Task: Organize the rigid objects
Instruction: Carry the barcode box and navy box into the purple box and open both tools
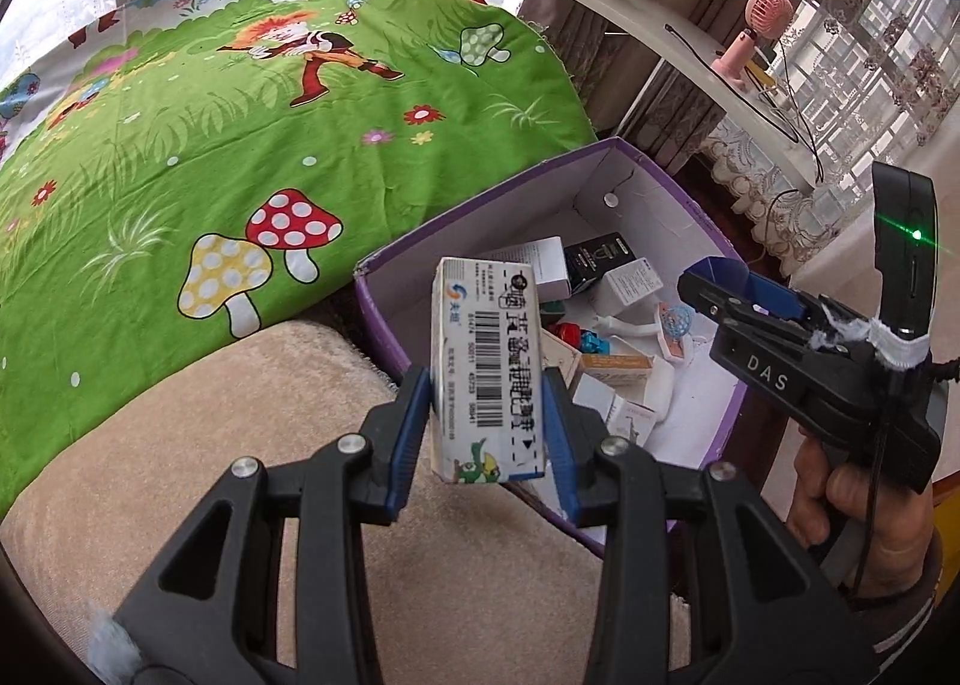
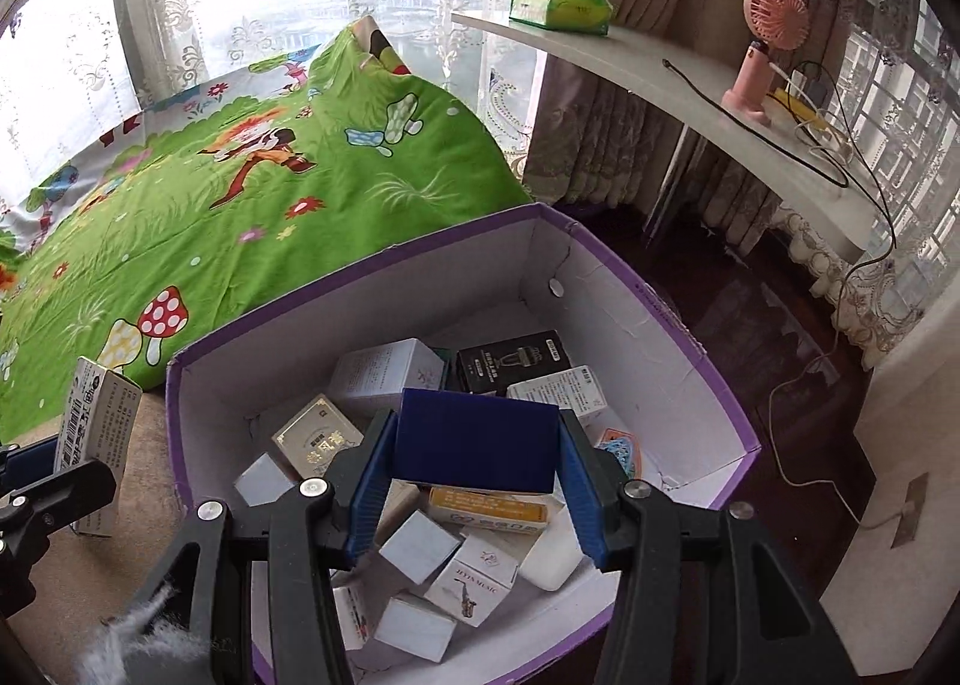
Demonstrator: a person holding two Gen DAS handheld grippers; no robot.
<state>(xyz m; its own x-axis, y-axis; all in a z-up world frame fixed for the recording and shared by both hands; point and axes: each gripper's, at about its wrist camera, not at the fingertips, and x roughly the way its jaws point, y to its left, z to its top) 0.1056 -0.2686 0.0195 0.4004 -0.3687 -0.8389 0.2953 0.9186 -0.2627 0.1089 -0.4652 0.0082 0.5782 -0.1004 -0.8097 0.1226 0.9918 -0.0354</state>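
Small boxes (image 2: 420,547) are piled in the purple box (image 2: 690,361). A blue box (image 2: 477,439) is squeezed by the right gripper (image 2: 474,481), a white carton (image 1: 487,367) by the left gripper (image 1: 486,427).

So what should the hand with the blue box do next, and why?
Probably open the right gripper and drop the blue box. It hangs over the inside of the purple bin, where other small boxes already lie.

Left gripper (image 1: 487,428) fingers clamped; right gripper (image 2: 475,490) fingers clamped, angled down.
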